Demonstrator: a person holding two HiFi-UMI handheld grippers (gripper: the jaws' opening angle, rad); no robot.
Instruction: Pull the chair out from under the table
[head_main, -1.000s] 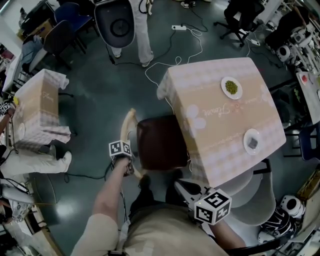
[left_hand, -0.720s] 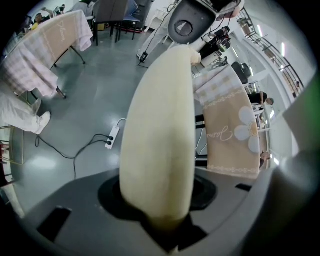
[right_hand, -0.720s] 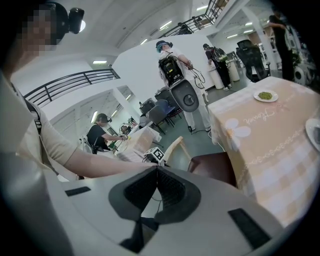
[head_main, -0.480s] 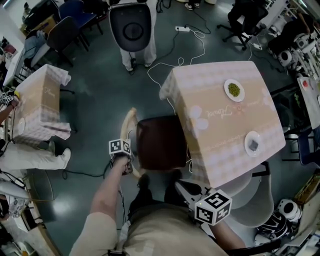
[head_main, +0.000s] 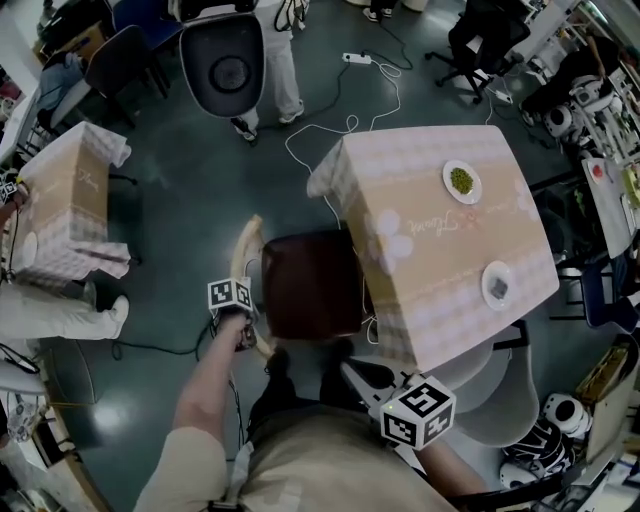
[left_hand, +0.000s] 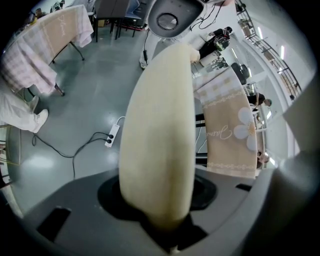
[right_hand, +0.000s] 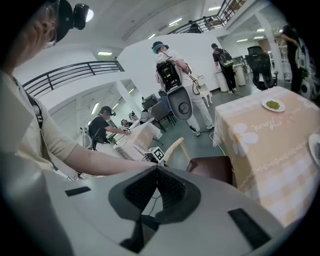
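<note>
The only writing I can spot is a cursive word beside a white flower print on the tablecloth of the table (head_main: 440, 250), too small to read with any certainty. The chair (head_main: 310, 285) stands with its brown seat mostly clear of the table, its right edge just under the hanging cloth. The left gripper (head_main: 249, 338) has its fingers clamped on the cream backrest (left_hand: 160, 125). The right gripper (right_hand: 156, 170) hangs near the person's waist, fingers pressed together on nothing. A plate of green food (head_main: 461, 182) and a second plate (head_main: 497, 285) sit on the table. A power strip (left_hand: 112, 135) and its cable lie on the floor beyond the chair, and another clothed table (head_main: 65, 210) stands well apart to the left.
</note>
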